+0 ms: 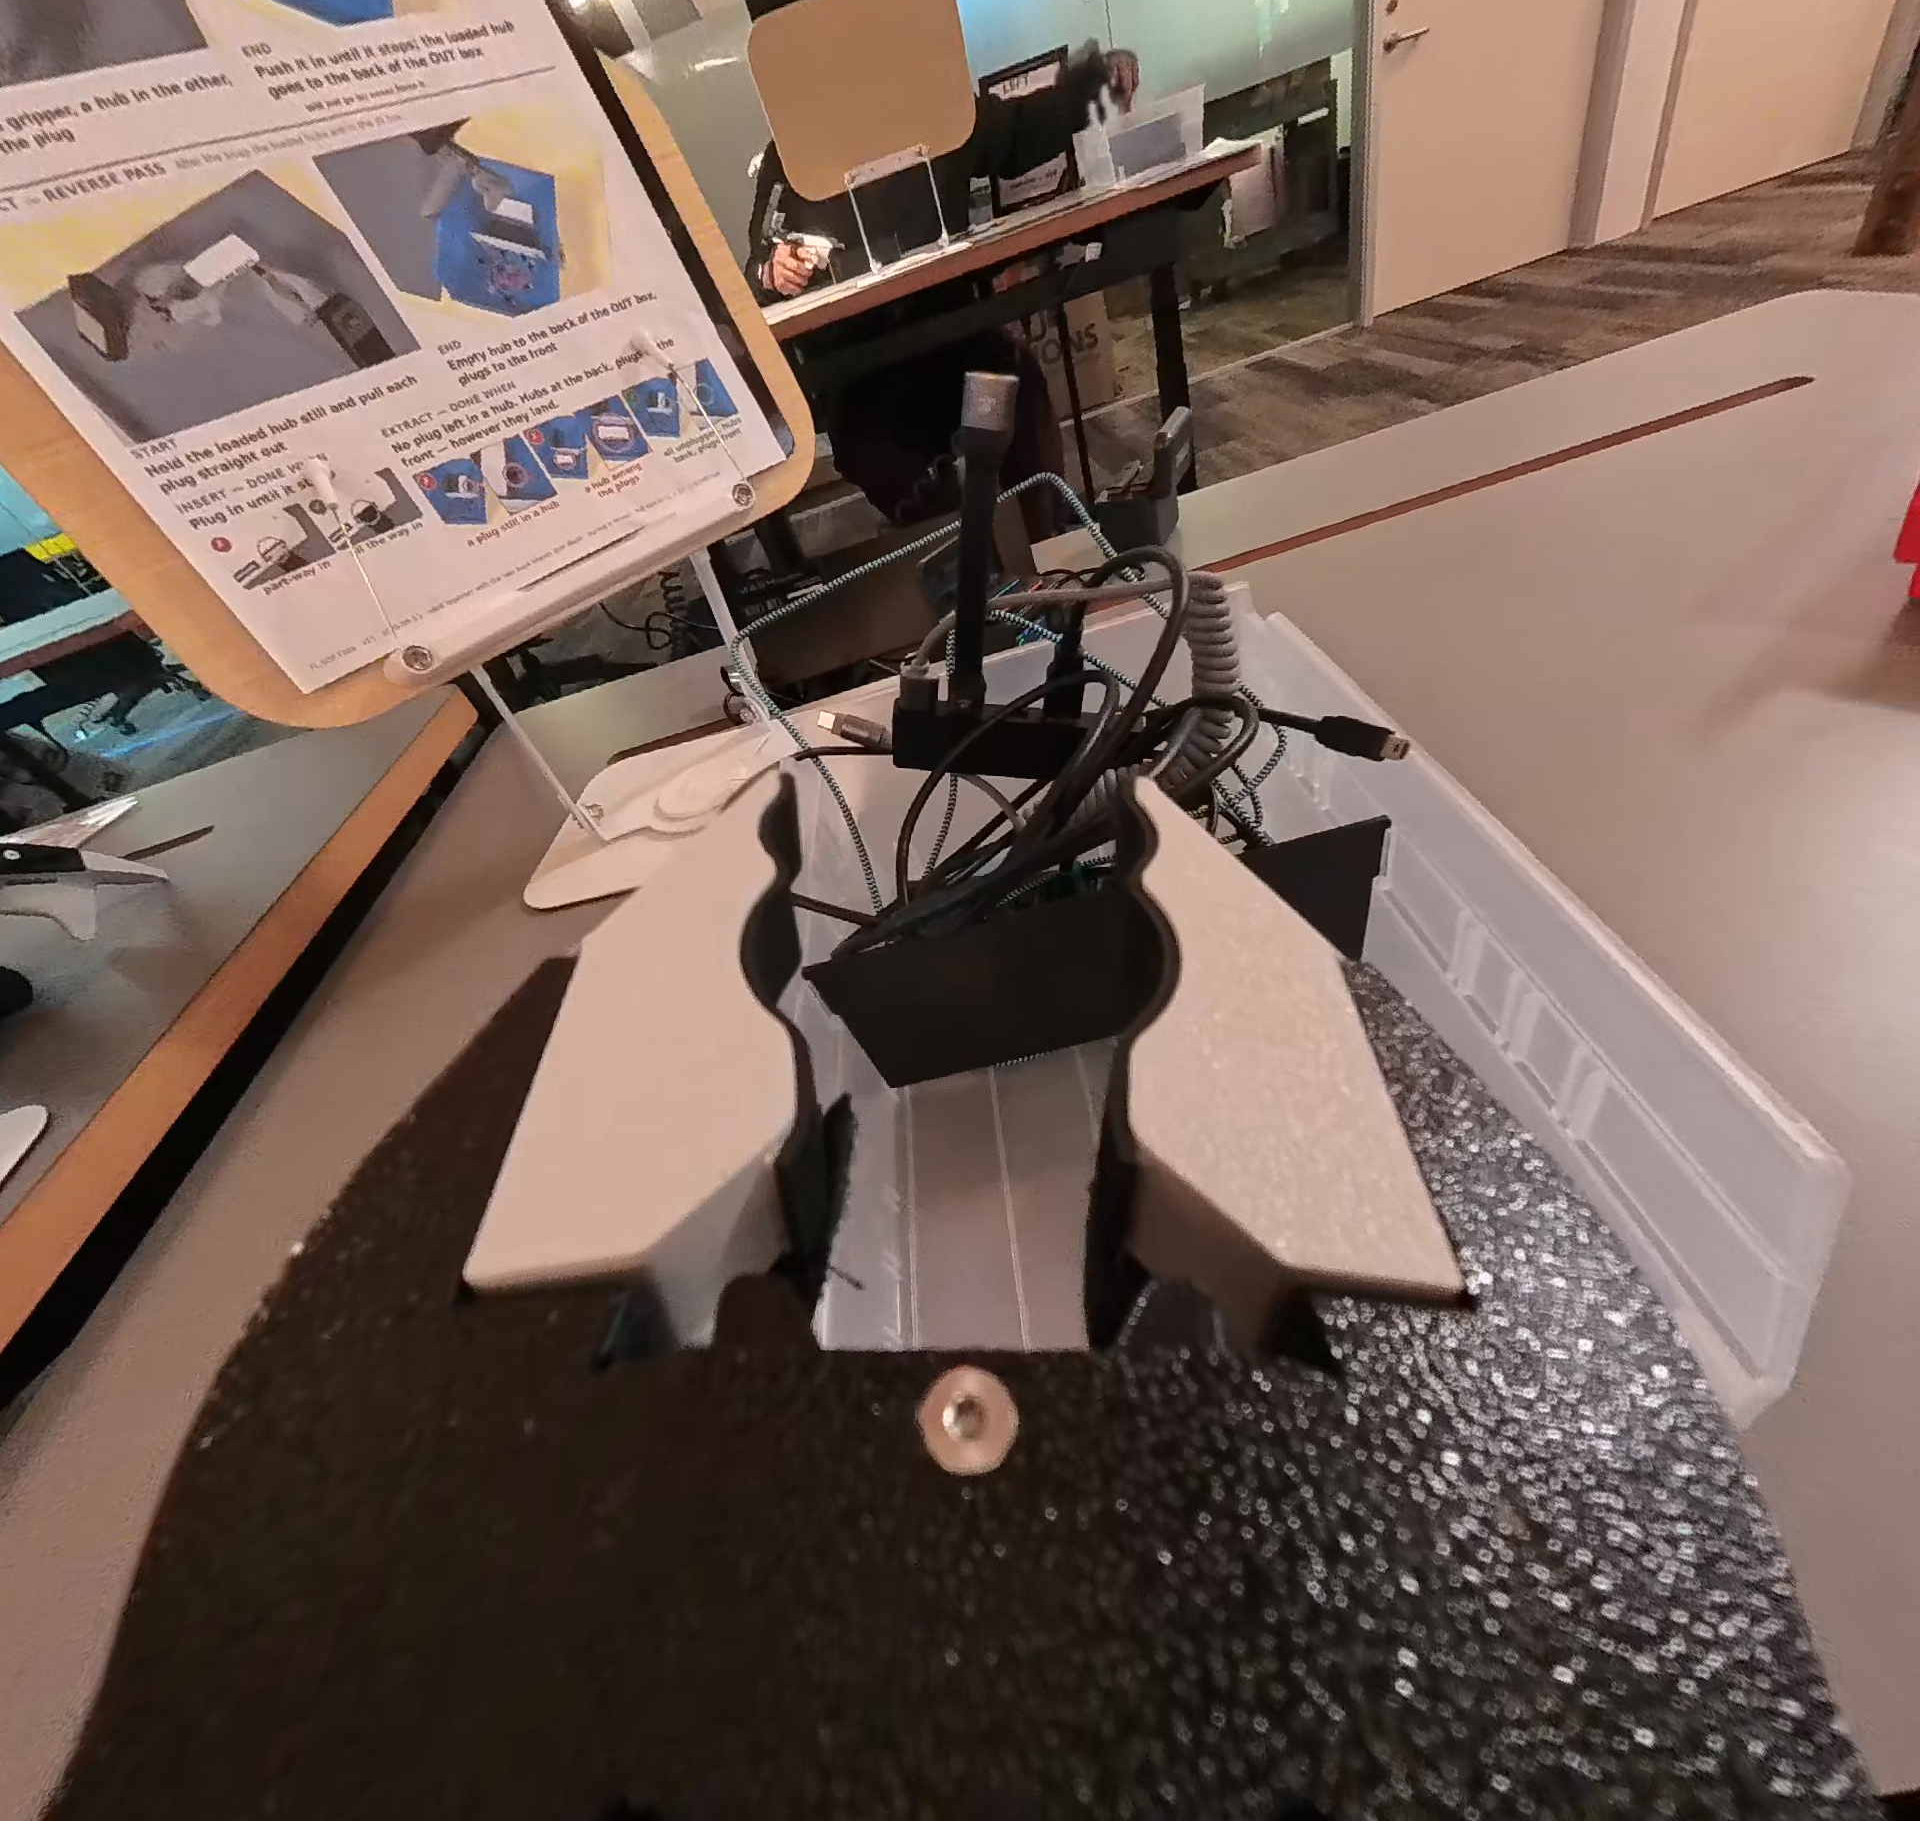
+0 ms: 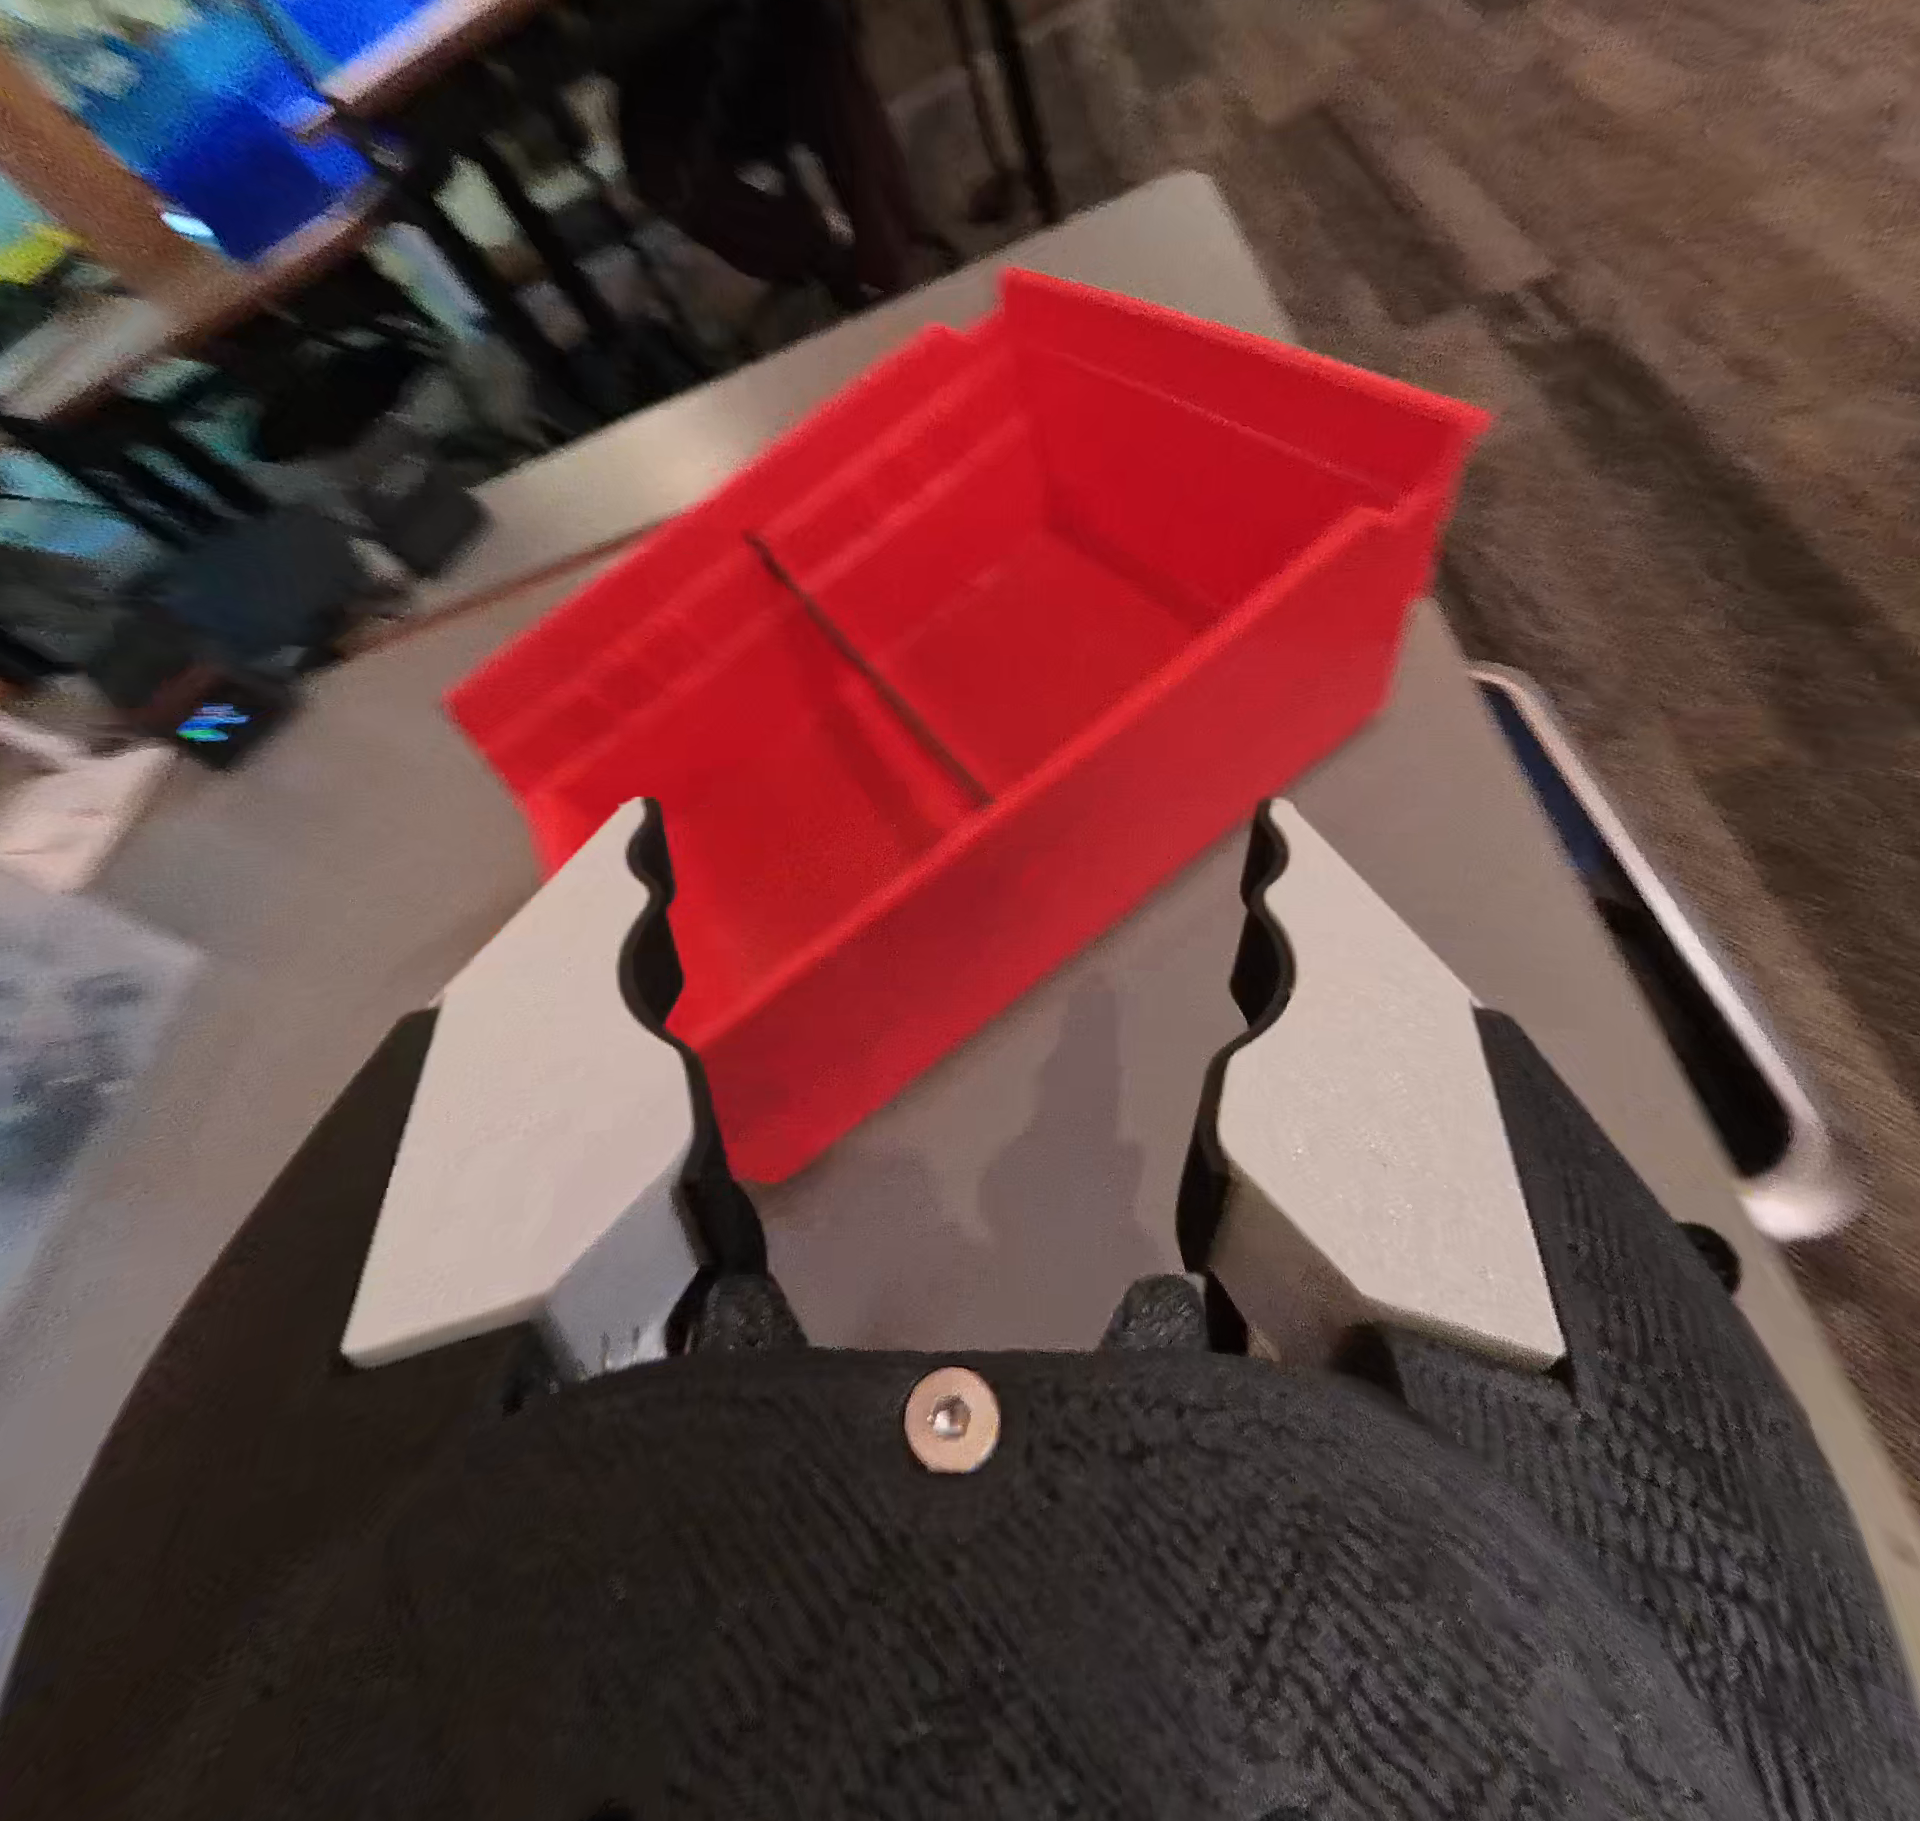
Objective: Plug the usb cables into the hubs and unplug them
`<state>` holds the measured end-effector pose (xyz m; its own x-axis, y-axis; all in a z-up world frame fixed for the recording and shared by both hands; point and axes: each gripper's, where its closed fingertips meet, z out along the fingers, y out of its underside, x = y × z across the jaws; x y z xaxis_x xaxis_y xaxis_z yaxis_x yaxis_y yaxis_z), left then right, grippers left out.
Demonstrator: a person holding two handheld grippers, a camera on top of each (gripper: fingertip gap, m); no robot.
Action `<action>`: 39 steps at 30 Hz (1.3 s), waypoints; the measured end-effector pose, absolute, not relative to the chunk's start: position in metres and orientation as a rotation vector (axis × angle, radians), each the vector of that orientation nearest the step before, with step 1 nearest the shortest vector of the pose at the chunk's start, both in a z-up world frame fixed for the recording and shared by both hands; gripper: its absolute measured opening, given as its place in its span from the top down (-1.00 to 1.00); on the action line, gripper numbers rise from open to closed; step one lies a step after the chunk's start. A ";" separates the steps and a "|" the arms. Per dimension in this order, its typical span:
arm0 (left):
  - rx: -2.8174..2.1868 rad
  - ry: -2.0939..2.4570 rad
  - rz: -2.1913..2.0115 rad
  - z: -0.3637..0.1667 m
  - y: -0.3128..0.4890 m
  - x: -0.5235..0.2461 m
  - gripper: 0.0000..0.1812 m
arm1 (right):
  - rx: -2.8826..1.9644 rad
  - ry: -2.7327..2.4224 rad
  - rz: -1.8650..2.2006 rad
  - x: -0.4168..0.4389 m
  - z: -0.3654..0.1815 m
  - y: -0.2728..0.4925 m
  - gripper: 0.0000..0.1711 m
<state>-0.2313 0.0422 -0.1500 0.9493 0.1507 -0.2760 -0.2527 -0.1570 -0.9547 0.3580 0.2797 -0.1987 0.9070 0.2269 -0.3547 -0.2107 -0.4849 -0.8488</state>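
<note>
In the left wrist view a clear plastic bin holds a tangle of USB cables. A black hub sits on top of the tangle with several cables plugged in; one stiff black cable stands upright from it. My left gripper is open above the bin's near end, its grey fingers either side of a black divider, holding nothing. In the right wrist view my right gripper is wide open and empty, just in front of an empty red bin with a thin divider.
A printed instruction sheet on a wooden board stands at the left behind the clear bin. A second black divider sits in the bin. A flat silver-edged device lies right of the red bin. A person works at a far table. The left gripper's tips are roughly 65 cm from the right gripper's. To the black hub: left tips about 20 cm, right tips about 60 cm.
</note>
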 end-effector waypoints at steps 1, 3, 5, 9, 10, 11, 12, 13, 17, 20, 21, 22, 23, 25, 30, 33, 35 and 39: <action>-1.697 0.076 0.348 -0.151 0.043 -0.231 0.35 | -1.994 -0.041 0.565 0.347 -0.191 0.276 -0.30; -1.706 0.077 0.345 -0.154 0.044 -0.231 0.34 | -2.046 -0.109 0.552 0.328 -0.191 0.271 -0.30; -1.715 0.082 0.351 -0.155 0.044 -0.230 0.34 | -2.160 -0.162 0.441 0.317 -0.207 0.269 -0.33; -1.731 0.097 0.367 -0.159 0.044 -0.229 0.34 | -2.260 -0.305 0.247 0.293 -0.228 0.272 -0.33; -1.737 0.102 0.376 -0.160 0.043 -0.229 0.34 | -2.278 -0.331 0.179 0.292 -0.231 0.272 -0.34; -1.743 0.106 0.388 -0.161 0.043 -0.230 0.34 | -2.297 -0.372 0.114 0.292 -0.234 0.270 -0.32; -1.748 0.108 0.399 -0.162 0.042 -0.232 0.34 | -2.317 -0.410 0.066 0.293 -0.238 0.268 -0.32; -1.751 0.109 0.405 -0.162 0.041 -0.233 0.34 | -2.339 -0.436 0.033 0.295 -0.241 0.265 -0.27; -1.750 0.098 0.396 -0.162 0.037 -0.236 0.34 | -2.389 -0.454 -0.039 0.317 -0.250 0.260 -0.08; -1.745 0.084 0.384 -0.162 0.035 -0.238 0.34 | -2.404 -0.418 0.021 0.330 -0.251 0.256 -0.01; -1.745 0.079 0.378 -0.162 0.034 -0.238 0.34 | -2.407 -0.402 0.007 0.339 -0.251 0.255 0.05; -1.744 0.075 0.371 -0.162 0.033 -0.239 0.34 | -2.410 -0.393 -0.013 0.347 -0.251 0.253 0.09; -1.742 0.071 0.365 -0.161 0.033 -0.239 0.34 | -2.412 -0.370 -0.023 0.356 -0.250 0.252 0.10; -1.740 0.066 0.359 -0.161 0.032 -0.240 0.34 | -2.406 -0.294 -0.019 0.372 -0.248 0.251 0.12; -1.762 0.047 0.348 -0.165 0.034 -0.243 0.34 | -2.401 -0.237 0.131 0.375 -0.248 0.247 0.18; -1.813 -0.007 0.305 -0.175 0.036 -0.248 0.34 | -2.400 -0.246 0.229 0.362 -0.247 0.246 0.24; -1.877 -0.071 0.305 -0.187 0.037 -0.261 0.33 | -2.414 -0.263 0.275 0.353 -0.251 0.245 0.25; -2.031 -0.194 0.293 -0.216 0.040 -0.290 0.24 | -2.549 -0.410 0.143 0.358 -0.278 0.235 0.33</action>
